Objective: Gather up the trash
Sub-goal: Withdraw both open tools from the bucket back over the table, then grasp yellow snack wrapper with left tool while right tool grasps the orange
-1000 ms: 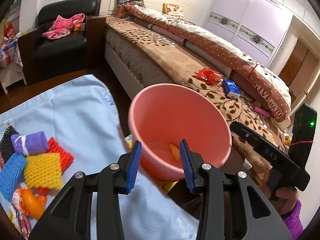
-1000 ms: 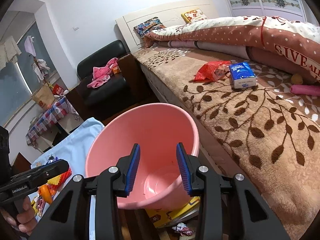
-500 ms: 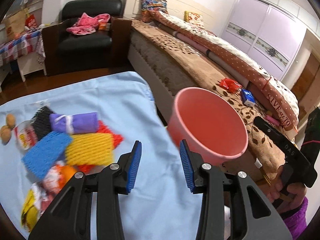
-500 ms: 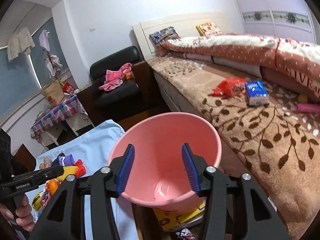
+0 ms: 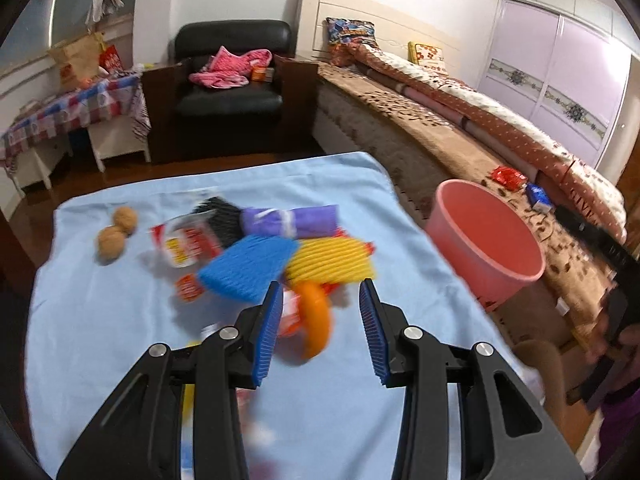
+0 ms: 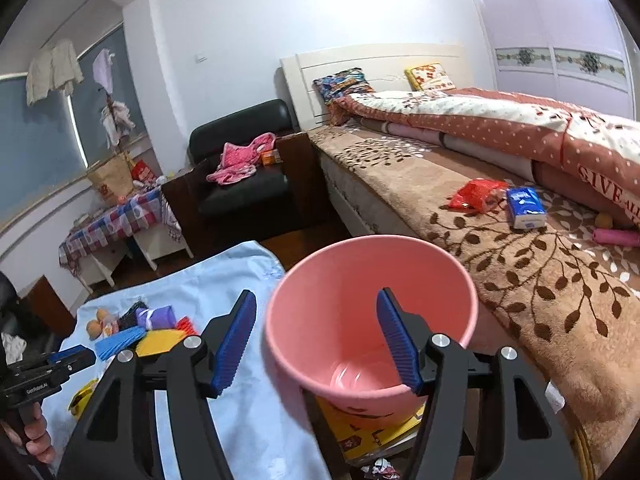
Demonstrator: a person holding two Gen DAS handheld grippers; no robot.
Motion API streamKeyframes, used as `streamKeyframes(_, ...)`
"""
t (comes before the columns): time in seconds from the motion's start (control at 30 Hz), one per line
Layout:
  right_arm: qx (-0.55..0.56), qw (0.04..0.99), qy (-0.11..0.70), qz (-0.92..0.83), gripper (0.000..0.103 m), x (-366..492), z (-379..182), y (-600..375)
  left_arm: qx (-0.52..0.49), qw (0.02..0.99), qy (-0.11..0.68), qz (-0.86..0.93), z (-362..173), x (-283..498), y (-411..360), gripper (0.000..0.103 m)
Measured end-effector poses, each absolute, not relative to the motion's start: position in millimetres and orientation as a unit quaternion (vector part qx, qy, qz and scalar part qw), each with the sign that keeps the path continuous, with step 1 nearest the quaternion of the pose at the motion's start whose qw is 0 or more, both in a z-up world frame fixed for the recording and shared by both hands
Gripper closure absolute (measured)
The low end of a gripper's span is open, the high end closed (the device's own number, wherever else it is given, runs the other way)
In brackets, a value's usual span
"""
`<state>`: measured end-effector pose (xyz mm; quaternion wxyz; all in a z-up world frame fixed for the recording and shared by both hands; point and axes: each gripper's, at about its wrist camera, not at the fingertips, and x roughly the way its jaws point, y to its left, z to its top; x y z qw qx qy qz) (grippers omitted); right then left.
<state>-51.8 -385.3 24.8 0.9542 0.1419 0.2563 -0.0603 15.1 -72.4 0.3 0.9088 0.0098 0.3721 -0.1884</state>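
Left gripper (image 5: 320,332) spread wide, holding nothing, poised over an orange peel (image 5: 316,320) among trash on the blue cloth (image 5: 100,320). Right gripper (image 6: 316,340) spread wide too, framing the pink bucket (image 6: 372,320); only bare pink floor seen inside, beside the bed (image 6: 540,280)
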Motion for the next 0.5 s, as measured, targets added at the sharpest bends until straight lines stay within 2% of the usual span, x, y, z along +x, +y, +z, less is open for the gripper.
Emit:
streamKeyframes(0.23, 0.135, 0.955, 0.265, 0.009, 0.041, -43, 32, -327, 0.020, 0.916, 0.370, -0.153, -8, -8, -15, 0.063)
streamKeyframes(0.5, 0.117, 0.936, 0.316, 0.099, 0.041, -20, 5, -254, 0.002, 0.904, 0.411, -0.118, -35, -27, 31, 0.063)
